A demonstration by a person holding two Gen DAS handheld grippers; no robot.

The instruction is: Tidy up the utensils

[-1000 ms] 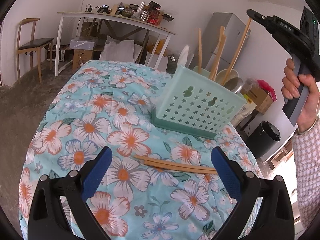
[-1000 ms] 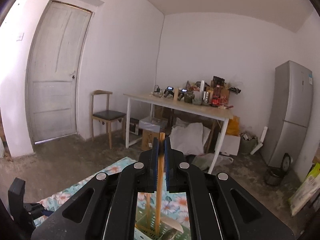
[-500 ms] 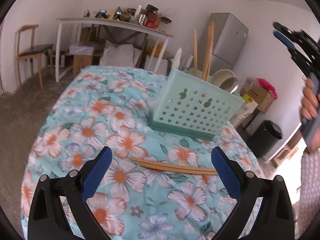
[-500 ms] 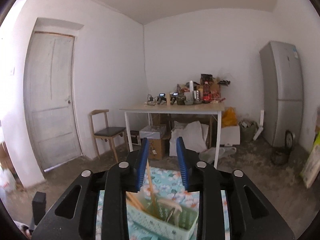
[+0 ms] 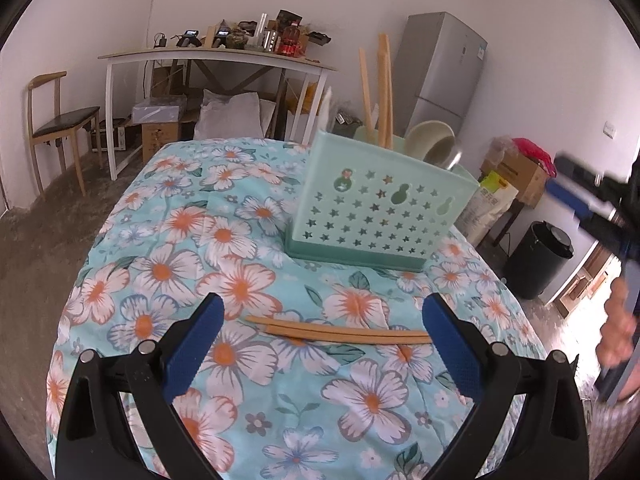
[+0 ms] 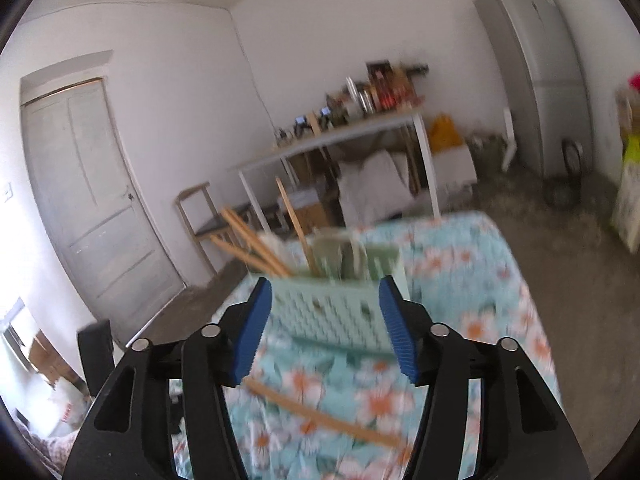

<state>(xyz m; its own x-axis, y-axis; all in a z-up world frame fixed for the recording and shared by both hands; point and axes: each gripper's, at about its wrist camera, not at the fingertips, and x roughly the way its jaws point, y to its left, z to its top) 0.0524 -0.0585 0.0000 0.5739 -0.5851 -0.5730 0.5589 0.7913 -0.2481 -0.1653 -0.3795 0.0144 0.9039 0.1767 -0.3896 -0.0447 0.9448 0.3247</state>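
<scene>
Nearest: left gripper (image 5: pixel 320 344) w/ jaws wide apart, nothing between, hovering over the chopstick pair (image 5: pixel 340 330) lying flat on the floral tablecloth (image 5: pixel 240 216); right gripper (image 6: pixel 325 328) jaws opening, empty, pointed at same pair (image 6: pixel 320 416). Step, my read: pick up the pair; come down low, straddle both sticks mid-length, close square so neither slips. Further back: green basket (image 5: pixel 380 208) already holds upright chopsticks (image 5: pixel 384 92) + spoons. Right view badly blurred; basket contents hard to count; basket compartments hidden.
</scene>
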